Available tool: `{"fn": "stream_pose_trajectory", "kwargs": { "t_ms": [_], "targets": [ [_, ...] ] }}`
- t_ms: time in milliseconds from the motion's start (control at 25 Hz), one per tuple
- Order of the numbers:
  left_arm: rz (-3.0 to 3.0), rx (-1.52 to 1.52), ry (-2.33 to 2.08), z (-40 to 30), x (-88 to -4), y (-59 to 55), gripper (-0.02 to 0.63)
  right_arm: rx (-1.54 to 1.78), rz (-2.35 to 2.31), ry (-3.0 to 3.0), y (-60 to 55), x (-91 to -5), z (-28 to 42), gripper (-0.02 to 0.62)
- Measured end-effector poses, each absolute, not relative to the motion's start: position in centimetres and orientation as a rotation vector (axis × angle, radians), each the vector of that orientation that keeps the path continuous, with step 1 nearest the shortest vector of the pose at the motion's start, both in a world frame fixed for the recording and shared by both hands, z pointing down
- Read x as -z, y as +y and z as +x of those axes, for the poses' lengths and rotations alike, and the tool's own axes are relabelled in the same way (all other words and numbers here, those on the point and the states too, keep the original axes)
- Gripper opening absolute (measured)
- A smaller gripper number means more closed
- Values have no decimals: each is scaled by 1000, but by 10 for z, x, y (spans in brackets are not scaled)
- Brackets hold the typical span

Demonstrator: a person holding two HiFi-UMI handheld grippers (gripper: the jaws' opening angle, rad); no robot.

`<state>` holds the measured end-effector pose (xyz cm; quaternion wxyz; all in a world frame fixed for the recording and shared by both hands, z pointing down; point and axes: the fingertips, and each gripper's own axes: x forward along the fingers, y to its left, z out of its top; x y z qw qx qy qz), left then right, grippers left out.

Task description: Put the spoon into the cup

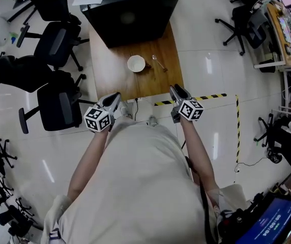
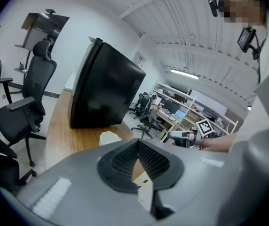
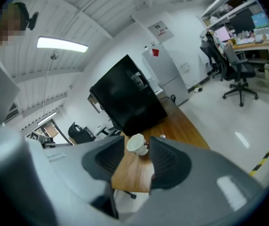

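1. The task has not yet begun in earnest. The spoon (image 1: 159,62) lies flat on the wooden table (image 1: 110,80), just to the right of the white cup (image 1: 136,63) and apart from it. Nothing is inside the cup that the head view can show.
2. The step in hand looks like the approach. Both tools hang at the near edge of the table, well short of the 2 task items.
3. The left gripper (image 1: 114,99) has its ribbed pads (image 2: 125,159) meeting at the tips, with nothing caught between them.
4. The right gripper (image 1: 178,93) stands with its jaws apart and empty. Its own view frames the distant cup in the gap between them.
5. The next move probably calls for the right gripper to reach forward and down to the spoon, since that tool sits on the spoon's side. It would need to close on the thin handle, which lies low against the wood. The left gripper could steady the cup, though it would have to open first.
6. The person stands at the table's near end, both forearms held forward and roughly parallel, each marker cube facing up. A large black box (image 1: 130,9) fills the far end of the table, beyond the cup.
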<state>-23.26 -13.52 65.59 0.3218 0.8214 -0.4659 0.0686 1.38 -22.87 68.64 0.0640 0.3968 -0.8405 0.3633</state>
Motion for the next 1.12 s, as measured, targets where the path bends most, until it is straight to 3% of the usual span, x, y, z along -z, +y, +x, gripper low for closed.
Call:
{"fn": "stream_pose_trajectory", "kwargs": {
  "t_ms": [600,1120],
  "targets": [
    [2204,-198,-1034,-266,-674,-175,0,-963,1298,-2355,-241,-693,2,153],
    [2045,-232,-1308,-248,-668,-212,0,-617,823,-2183,-301,-818,7,153]
  ]
}}
